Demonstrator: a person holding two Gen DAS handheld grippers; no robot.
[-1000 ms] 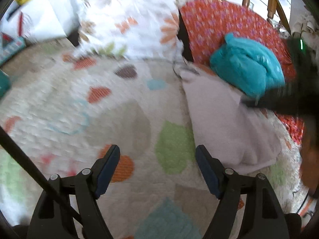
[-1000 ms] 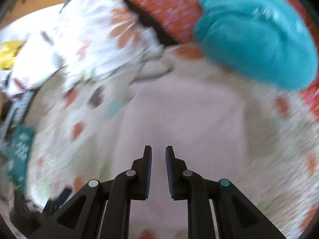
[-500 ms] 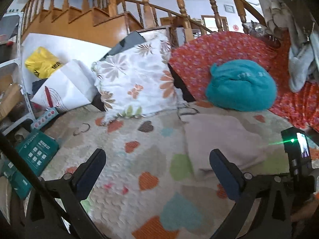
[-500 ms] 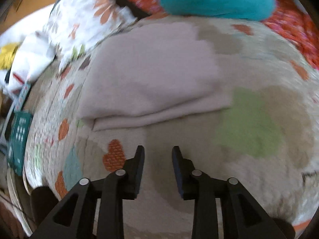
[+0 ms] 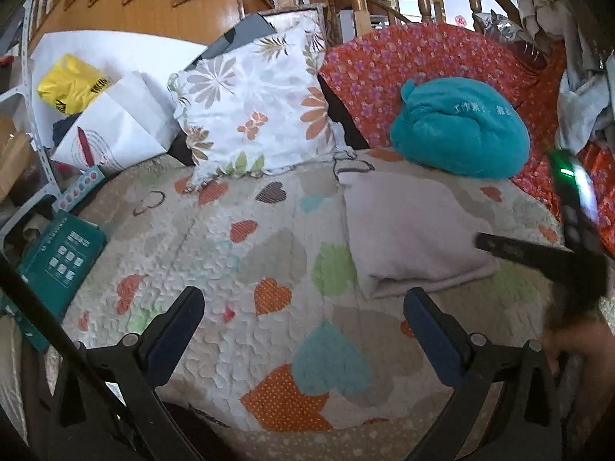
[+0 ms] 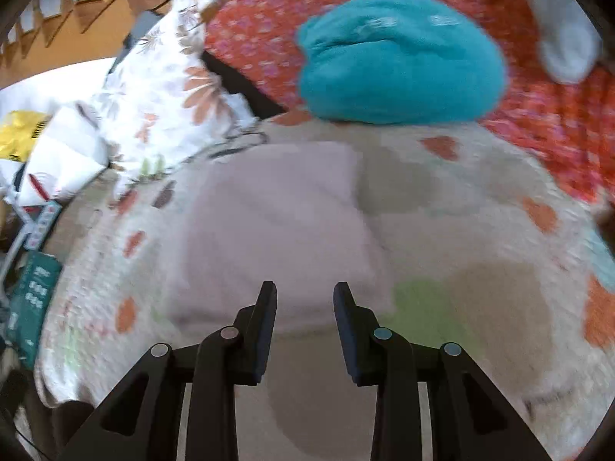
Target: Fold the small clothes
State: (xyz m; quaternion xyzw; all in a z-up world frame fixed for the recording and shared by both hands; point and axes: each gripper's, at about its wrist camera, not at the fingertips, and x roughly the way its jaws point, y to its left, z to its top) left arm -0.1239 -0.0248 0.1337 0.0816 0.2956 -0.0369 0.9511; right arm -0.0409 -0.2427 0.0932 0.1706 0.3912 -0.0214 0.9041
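Heart-print quilt [image 5: 246, 253], folded pale garment [image 5: 411, 238] (flat); left gripper [image 5: 303, 307] agape, right gripper [image 6: 305, 299] parted, both empty

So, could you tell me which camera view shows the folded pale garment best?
The left wrist view: the folded pale garment is sharp there, its whole outline and folded front edge visible. The right wrist view shows it closer but motion-blurred, its near edge behind the right gripper.

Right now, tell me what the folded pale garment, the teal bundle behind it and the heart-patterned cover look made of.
Folded pale garment: looks like soft knit or fleece, matte, with thick rounded fold edges. Teal bundle: probably plush fleece or towelling, with a fuzzy nap and light lettering. Heart-patterned cover: quilted fabric, likely cotton, with a puckered, stitched surface.
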